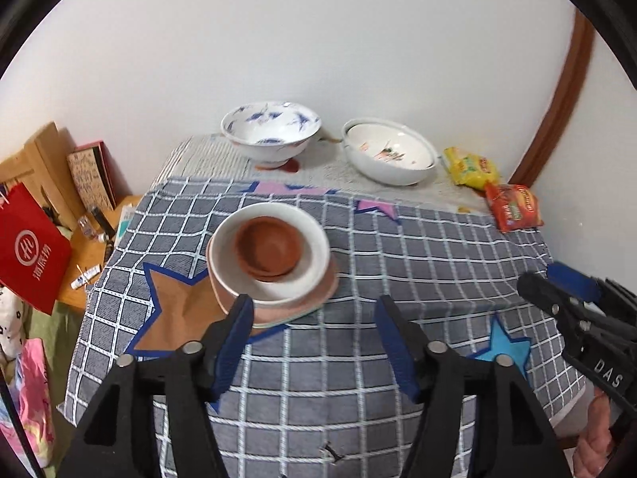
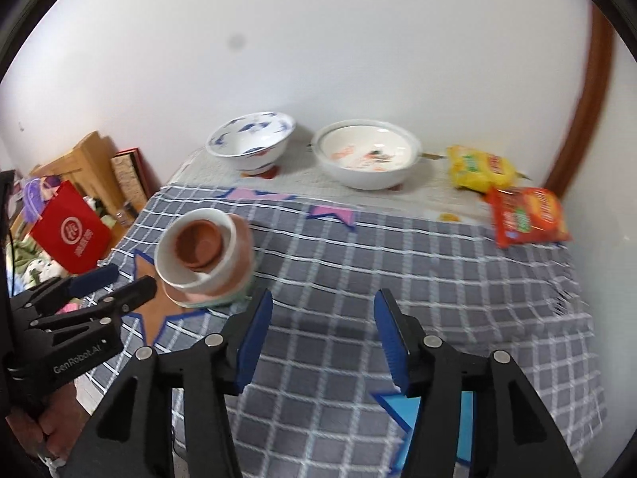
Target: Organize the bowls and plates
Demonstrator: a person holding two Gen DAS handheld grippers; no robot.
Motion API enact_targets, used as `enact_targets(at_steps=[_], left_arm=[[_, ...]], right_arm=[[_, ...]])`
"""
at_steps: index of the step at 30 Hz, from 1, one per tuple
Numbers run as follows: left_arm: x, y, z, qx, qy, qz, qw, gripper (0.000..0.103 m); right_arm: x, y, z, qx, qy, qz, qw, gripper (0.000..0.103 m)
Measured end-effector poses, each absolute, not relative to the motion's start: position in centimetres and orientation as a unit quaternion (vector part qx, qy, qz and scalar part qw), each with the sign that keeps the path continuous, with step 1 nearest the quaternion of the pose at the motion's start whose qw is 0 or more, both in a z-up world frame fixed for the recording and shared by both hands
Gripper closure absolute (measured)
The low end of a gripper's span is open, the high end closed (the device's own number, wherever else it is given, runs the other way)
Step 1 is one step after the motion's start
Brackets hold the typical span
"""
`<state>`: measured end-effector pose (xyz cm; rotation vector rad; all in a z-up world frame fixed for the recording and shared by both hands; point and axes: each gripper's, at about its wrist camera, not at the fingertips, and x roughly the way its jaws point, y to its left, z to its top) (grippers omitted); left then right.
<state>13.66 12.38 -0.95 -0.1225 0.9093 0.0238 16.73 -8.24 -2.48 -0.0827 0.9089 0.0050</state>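
A stack of dishes sits on the checked cloth (image 1: 398, 247): a small brown bowl (image 1: 266, 243) inside a white bowl (image 1: 312, 247), over a pink bowl and plates (image 1: 318, 296). The same stack (image 2: 207, 255) shows at the left in the right wrist view. A blue-patterned bowl (image 1: 270, 131) and a white bowl with an orange motif (image 1: 388, 151) stand at the back by the wall. My left gripper (image 1: 314, 306) is open just in front of the stack, nothing between its fingers. My right gripper (image 2: 323, 298) is open over the cloth, to the right of the stack, and holds nothing.
A yellow snack packet (image 1: 471, 167) and a red one (image 1: 513, 207) lie at the back right corner. Left of the table are a red paper bag (image 1: 30, 251), boxes and clutter on a wooden shelf (image 1: 85, 247). A brown door frame (image 1: 557, 95) runs up the right.
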Motion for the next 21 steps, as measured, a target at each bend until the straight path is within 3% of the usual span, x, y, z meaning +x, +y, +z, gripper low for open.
enact_targets(at_steps=[4,6,11,21], left_arm=[[11.6,10.0,0.5,-0.05,0.422,0.012,0.905,0.027],[10.4,8.7,1.2,-0.042,0.414,0.007,0.909,0.024],[7.2,6.1,2.8,-0.014,0.381,0.013,0.925,0.014],[3.1,3.8,4.0,-0.013,0.354,0.016,0.935,0.01]], right_arm=[[13.4,-10.5,-1.7,-0.029,0.438,-0.023,0.898,0.049],[11.5,-11.5,-1.4,-0.026,0.431,-0.034,0.901,0.033],[7.5,-13.2,0.0,-0.013,0.407,-0.054,0.912,0.014],[2.0,-14.6,0.9,-0.013,0.398,-0.089,0.913,0.009]])
